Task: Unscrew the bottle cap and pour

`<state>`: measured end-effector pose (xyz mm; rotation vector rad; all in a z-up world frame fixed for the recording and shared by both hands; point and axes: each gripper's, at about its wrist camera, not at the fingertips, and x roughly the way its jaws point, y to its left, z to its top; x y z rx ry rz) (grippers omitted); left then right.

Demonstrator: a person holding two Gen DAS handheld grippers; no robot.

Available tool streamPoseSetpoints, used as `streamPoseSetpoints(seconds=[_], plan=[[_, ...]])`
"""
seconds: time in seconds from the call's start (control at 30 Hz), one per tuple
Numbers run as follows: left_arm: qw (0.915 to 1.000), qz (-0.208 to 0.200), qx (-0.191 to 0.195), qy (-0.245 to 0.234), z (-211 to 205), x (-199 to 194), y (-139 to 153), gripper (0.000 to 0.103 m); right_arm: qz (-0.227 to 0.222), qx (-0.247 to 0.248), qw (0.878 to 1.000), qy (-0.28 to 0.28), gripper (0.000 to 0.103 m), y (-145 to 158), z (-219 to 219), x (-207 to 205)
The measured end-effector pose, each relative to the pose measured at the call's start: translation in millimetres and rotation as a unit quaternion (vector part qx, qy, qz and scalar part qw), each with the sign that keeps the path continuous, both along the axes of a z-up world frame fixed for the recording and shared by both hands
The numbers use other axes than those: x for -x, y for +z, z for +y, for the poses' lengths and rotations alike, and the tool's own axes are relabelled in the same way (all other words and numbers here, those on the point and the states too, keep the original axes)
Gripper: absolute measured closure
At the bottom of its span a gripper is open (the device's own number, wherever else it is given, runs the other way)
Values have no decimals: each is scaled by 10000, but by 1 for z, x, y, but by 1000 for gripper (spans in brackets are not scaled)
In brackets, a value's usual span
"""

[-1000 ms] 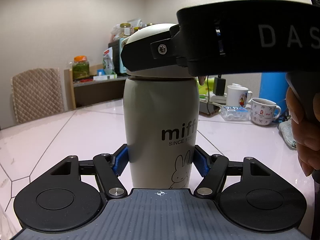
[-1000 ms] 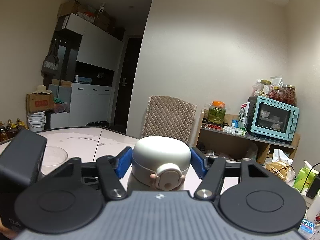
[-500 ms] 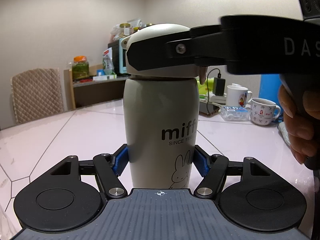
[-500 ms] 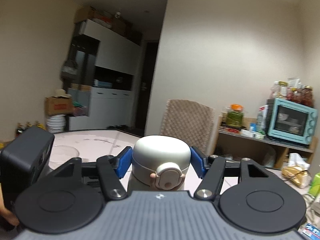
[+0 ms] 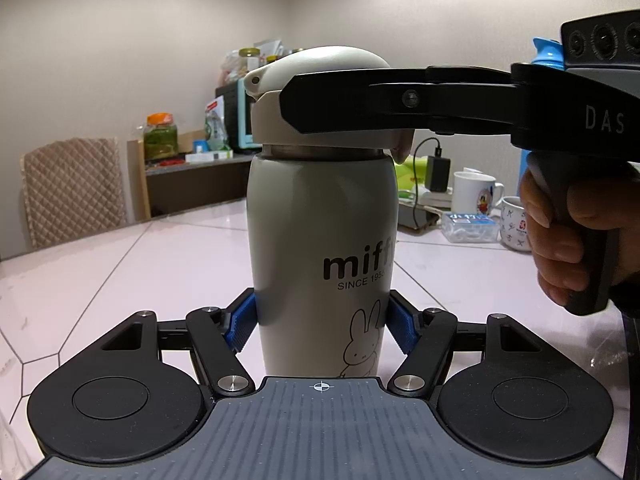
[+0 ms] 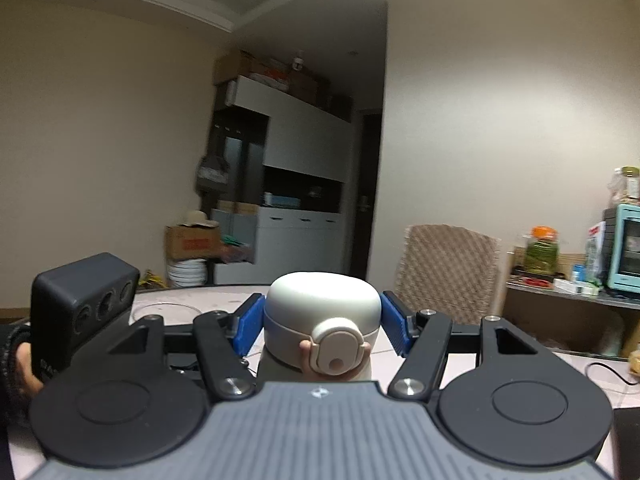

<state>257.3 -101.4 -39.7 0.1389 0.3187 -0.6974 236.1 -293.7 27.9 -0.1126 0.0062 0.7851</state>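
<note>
A cream miffy bottle (image 5: 320, 240) stands upright on the pale tiled table (image 5: 140, 264). My left gripper (image 5: 322, 322) is shut on the bottle's lower body, blue pads against both sides. The domed cream cap (image 5: 320, 96) sits on top, with a thin metal band showing under it. My right gripper (image 6: 322, 322) is shut on the cap (image 6: 322, 308), blue pads on both sides; it also shows in the left wrist view (image 5: 348, 110), reaching in from the right. The cap's latch button (image 6: 334, 346) faces the right wrist camera.
Two mugs (image 5: 476, 196) and a small plastic box (image 5: 468, 226) stand at the table's right. A quilted chair (image 5: 72, 188) is at the far left edge. A shelf with jars and a teal oven (image 6: 624, 252) is behind. A glass bowl (image 6: 168, 312) sits beyond the left gripper.
My right gripper has turned around the bottle's axis with the cap; its handle and hand have swung right. A metal band now shows under the cap. The left gripper and bottle stayed still.
</note>
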Motion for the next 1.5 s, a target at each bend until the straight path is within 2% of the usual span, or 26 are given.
streamPoseSetpoints(seconds=[0.23,0.5,0.7,0.9,1.13,1.5], plan=[[10000,-17,-16,20,-6,8,-2,32,-54,-76,9992,396,38,2,-12,-8],[10000,-1,5,32,-5,-4,0,31,-108,-35,9994,314,37,7,-12,-3],[10000,-9,-3,33,-4,-4,-2,31,-171,-54,9997,157,21,8,-13,5],[10000,-4,-1,39,-2,-3,-3,32,-146,-106,9990,-407,15,15,-8,21],[10000,3,3,41,-1,-4,-4,31,32,-196,9934,-1130,15,16,14,39],[10000,7,13,51,0,-3,-5,31,-24,-61,9751,-2218,15,14,52,49]])
